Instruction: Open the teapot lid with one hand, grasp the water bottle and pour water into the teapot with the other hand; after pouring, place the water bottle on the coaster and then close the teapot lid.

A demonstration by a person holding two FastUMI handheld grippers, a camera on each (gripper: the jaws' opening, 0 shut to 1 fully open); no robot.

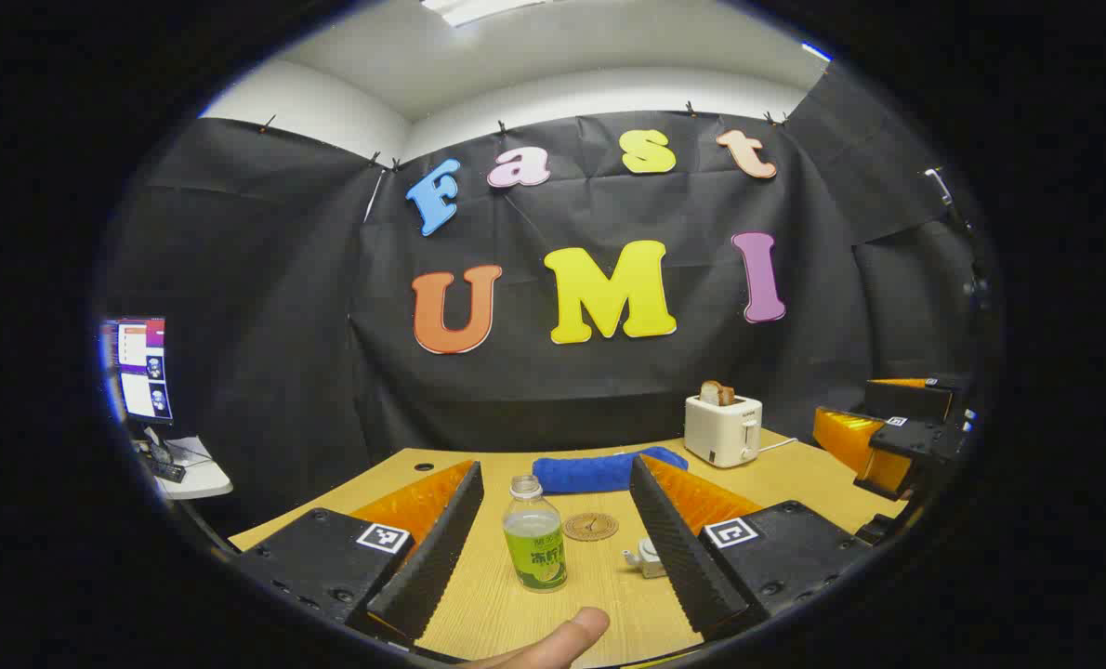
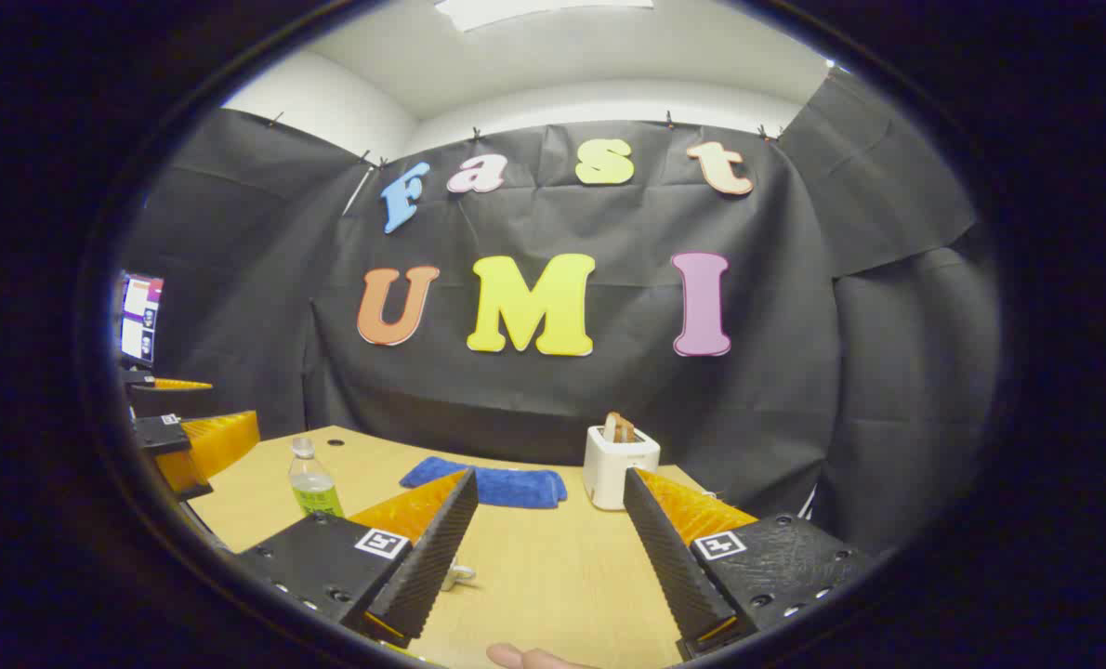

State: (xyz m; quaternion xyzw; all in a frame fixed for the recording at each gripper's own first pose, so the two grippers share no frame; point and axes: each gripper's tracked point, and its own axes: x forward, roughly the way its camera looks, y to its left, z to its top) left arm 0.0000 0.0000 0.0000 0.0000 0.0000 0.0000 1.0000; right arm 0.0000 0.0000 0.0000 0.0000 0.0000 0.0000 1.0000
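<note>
A clear water bottle [image 1: 534, 534] with a green label stands upright on the wooden table [image 1: 479, 613], between my left gripper's spread fingers. My left gripper [image 1: 555, 465] is open and holds nothing. Just right of the bottle lies a round brown coaster [image 1: 590, 527]. A small white teapot [image 1: 646, 557] peeks out beside the right-hand finger, mostly hidden. In the right gripper view, my right gripper [image 2: 549, 476] is open and holds nothing above the table. The bottle [image 2: 309, 483] stands off to its left, and a bit of the teapot [image 2: 455, 574] shows behind the left-hand finger.
A rolled blue towel [image 1: 609, 469] lies behind the coaster. A white toaster [image 1: 722, 429] with bread in it stands at the back right. The right gripper [image 1: 897, 437] hovers at the table's right edge. A monitor [image 1: 139, 367] sits far left. A thumb [image 1: 562, 641] shows at the bottom.
</note>
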